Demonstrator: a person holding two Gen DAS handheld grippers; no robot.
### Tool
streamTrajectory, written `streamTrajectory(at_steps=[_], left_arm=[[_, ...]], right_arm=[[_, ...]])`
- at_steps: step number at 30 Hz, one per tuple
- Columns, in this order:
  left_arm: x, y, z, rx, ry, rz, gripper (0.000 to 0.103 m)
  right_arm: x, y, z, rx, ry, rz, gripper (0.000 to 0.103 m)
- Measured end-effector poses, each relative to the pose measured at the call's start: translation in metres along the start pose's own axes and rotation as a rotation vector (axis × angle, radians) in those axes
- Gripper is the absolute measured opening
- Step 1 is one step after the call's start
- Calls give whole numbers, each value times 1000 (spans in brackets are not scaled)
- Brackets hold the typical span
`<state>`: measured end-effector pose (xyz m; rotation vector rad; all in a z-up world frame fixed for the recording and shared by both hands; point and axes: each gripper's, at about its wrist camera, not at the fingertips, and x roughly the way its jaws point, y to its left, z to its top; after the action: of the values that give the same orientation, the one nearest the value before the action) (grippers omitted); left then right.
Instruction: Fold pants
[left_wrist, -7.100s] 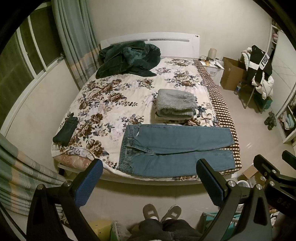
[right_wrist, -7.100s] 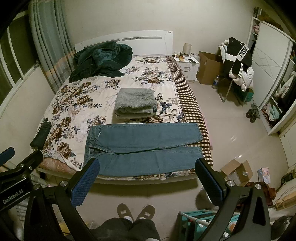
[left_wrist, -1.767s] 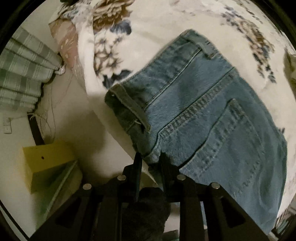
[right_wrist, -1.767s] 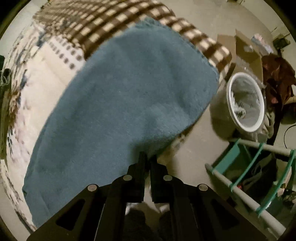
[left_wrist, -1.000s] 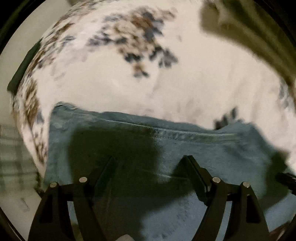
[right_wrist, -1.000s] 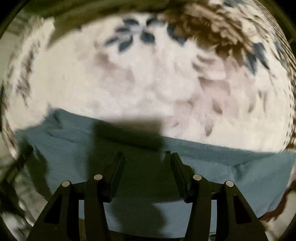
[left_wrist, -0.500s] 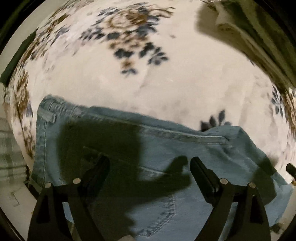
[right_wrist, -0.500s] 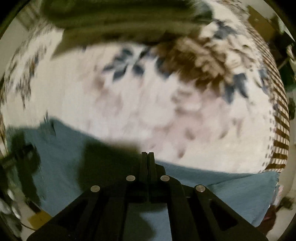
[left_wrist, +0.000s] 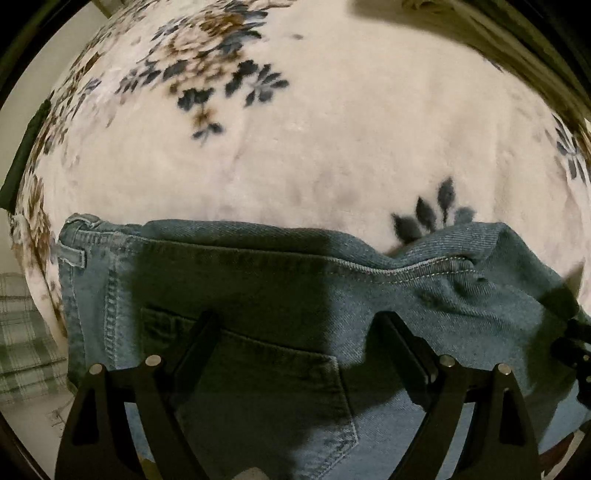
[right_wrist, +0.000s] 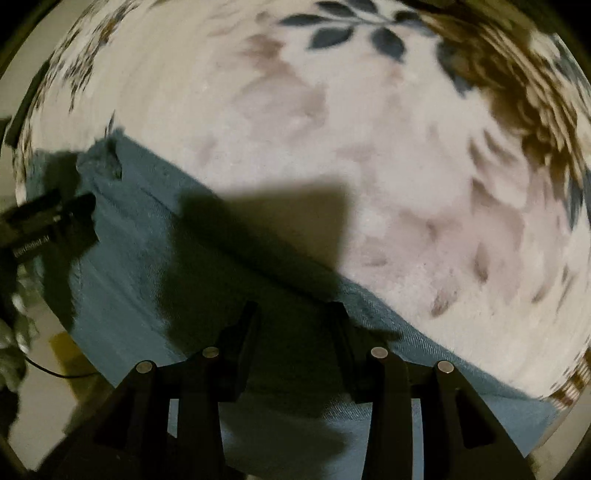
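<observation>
The blue jeans (left_wrist: 258, 295) lie on the flowered bed cover, folded lengthwise, with the back pocket and waistband facing up in the left wrist view. My left gripper (left_wrist: 297, 321) hovers over the pocket area, its jaws wide apart and nothing between them. In the right wrist view the leg part of the jeans (right_wrist: 147, 258) runs slantwise across the lower left. My right gripper (right_wrist: 293, 310) hangs above that denim; its jaws are opening, with a gap between them and no cloth pinched. The other gripper's body shows at the left edge of that view.
The white flowered bed cover (left_wrist: 332, 147) fills the upper part of both views. A folded grey-green blanket (left_wrist: 517, 44) lies at the top right. A dark item (left_wrist: 22, 162) rests near the cover's left edge. Floor and a plaid curtain (left_wrist: 22, 354) show at lower left.
The right gripper's jaws were shut half a second ago and now stand apart, and it has rolled and slid along the jeans. The left gripper has shifted a little over the pocket, jaws still wide.
</observation>
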<state>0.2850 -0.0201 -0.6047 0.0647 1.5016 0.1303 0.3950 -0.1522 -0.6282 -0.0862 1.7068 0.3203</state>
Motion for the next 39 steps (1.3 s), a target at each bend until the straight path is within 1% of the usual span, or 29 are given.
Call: streamTrajectory(at_steps=[1, 2, 4, 6, 8, 10, 12, 13, 15, 16, 17, 18, 19, 20, 21, 22, 24, 25, 26, 27, 28, 29, 31, 32, 33, 34, 36, 37, 39], left_arm=[[-1, 2, 1, -6, 4, -2, 90], [-3, 2, 9, -13, 8, -6, 90], [-7, 10, 18, -27, 7, -20, 90], [-11, 12, 19, -26, -3, -31, 90], [-14, 8, 20, -17, -14, -30, 90], [-18, 12, 22, -15, -26, -32, 89], [-19, 10, 30, -20, -28, -36, 90], [-20, 9, 33, -25, -32, -38, 90], [-21, 10, 40, -27, -37, -35, 89], [-22, 8, 50, -24, -39, -32, 89], [-20, 8, 51, -19, -44, -24, 89], [-16, 6, 59, -14, -47, -13, 89], [-10, 3, 63, -6, -44, 5, 89], [-2, 1, 66, 4, -26, 14, 89], [0, -6, 69, 8, -15, 17, 90], [-1, -6, 70, 6, -16, 16, 89], [-12, -3, 68, 10, -28, 9, 89], [-17, -4, 67, 5, -31, -2, 89], [-24, -1, 62, -7, -35, -29, 89], [-35, 11, 74, -12, -37, -43, 89], [-40, 13, 71, -12, -41, -50, 89], [-43, 11, 68, -6, -44, -59, 89], [-46, 7, 65, 8, -52, -61, 89], [-45, -1, 65, 15, -54, -58, 89], [-43, -6, 65, 21, -51, -58, 89], [-39, -9, 68, 23, -53, -49, 89], [-23, -11, 69, 36, -54, -34, 90], [-17, -12, 72, 38, -45, -36, 94], [-14, -11, 76, 33, -44, -39, 96]], right_arm=[[-3, 1, -3, -24, -14, -14, 27], [-5, -1, -7, -41, -18, -20, 9], [-13, -7, -12, -75, -44, -66, 4], [-23, -19, -18, -61, -80, -89, 3], [-40, -30, -23, -46, -143, -123, 2], [-59, -53, -29, 4, -186, -120, 2], [-72, -74, -36, 25, -215, -124, 2], [-80, -88, -42, 33, -227, -128, 2], [-85, -96, -42, 46, -251, -141, 1], [-85, -89, -43, 54, -262, -149, 1], [-88, -97, -45, 59, -268, -157, 1], [-86, -96, -44, 65, -267, -159, 1], [-84, -103, -44, 88, -255, -153, 0], [-78, -98, -44, 119, -256, -182, 0], [-76, -116, -45, 159, -252, -180, 0], [-73, -132, -48, 205, -226, -132, 0], [-79, -179, -54, 321, -190, -33, 2], [-95, -214, -63, 396, -209, 8, 5], [-107, -234, -75, 444, -233, 37, 15], [-120, -263, -92, 501, -255, 59, 22], [-135, -298, -111, 572, -271, 79, 37], [-142, -315, -125, 625, -277, 91, 40], [-150, -348, -165, 724, -277, 116, 40], [-146, -353, -178, 762, -268, 110, 40], [-146, -374, -193, 812, -255, 114, 40], [-146, -382, -204, 854, -245, 142, 40], [-145, -395, -214, 938, -246, 189, 40], [-144, -397, -225, 972, -248, 200, 40], [-149, -406, -250, 1023, -270, 168, 40]])
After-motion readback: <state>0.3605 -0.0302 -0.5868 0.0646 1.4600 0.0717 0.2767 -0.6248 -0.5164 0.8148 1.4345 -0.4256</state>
